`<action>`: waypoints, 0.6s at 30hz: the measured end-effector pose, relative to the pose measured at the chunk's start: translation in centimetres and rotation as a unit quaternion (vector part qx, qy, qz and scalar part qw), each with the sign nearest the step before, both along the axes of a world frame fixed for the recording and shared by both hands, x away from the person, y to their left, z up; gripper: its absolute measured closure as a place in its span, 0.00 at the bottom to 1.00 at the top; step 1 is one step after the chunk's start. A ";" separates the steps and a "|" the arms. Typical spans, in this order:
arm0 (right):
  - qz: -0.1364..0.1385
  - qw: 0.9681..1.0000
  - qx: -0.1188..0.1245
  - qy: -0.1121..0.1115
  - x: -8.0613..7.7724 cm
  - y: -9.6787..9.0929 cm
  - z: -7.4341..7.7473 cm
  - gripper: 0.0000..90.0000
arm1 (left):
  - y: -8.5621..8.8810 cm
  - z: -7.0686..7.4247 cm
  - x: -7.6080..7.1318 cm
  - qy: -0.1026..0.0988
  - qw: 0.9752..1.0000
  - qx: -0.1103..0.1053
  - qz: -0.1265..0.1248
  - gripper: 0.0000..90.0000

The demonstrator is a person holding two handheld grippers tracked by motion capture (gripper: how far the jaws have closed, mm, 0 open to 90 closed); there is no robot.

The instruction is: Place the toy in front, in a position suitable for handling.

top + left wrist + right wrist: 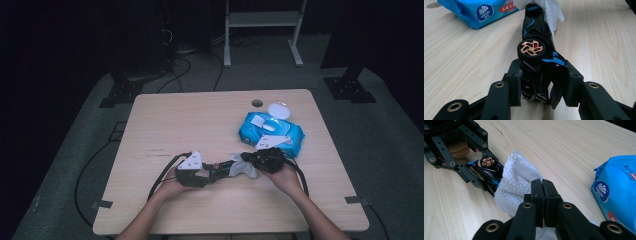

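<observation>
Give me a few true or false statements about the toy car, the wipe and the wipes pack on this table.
1. The left gripper is shut on the toy car. True.
2. The right gripper pinches a white wipe. True.
3. The blue wipes pack has its lid closed. False: the round lid stands flipped open.
4. The toy car is red. False: it is black with blue trim.
5. The wipe lies far from the car. False: it touches the car's end.

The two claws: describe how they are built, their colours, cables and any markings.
Both are black. The left claw has flat rectangular jaws on jointed bars with brass-coloured rivets; so does the right claw. In the high view each carries a grey three-cornered plate on top, marked with small dark dots, and trails a black cable toward the table's near edge. The forearms are bare, no sleeves visible.
</observation>
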State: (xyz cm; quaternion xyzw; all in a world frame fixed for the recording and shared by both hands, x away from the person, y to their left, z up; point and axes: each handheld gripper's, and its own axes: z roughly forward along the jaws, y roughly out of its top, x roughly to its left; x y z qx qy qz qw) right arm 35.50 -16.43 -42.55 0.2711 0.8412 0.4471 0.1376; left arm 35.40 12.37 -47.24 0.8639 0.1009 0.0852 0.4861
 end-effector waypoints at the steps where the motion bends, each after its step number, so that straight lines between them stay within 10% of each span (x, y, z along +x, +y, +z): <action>1: 0.000 1.000 0.000 0.000 0.0 0.0 0.0 0.97 | 0.0 0.0 0.0 0.000 1.000 0.000 0.000 0.65; 12: 0.089 0.996 0.017 0.010 -0.8 7.4 -0.2 0.97 | -0.4 0.0 0.0 -0.001 1.000 0.002 -0.002 0.65; 18: 0.072 0.997 -0.005 -0.007 -0.5 6.5 0.2 0.98 | -0.1 0.1 0.1 0.003 1.000 0.003 -0.001 0.65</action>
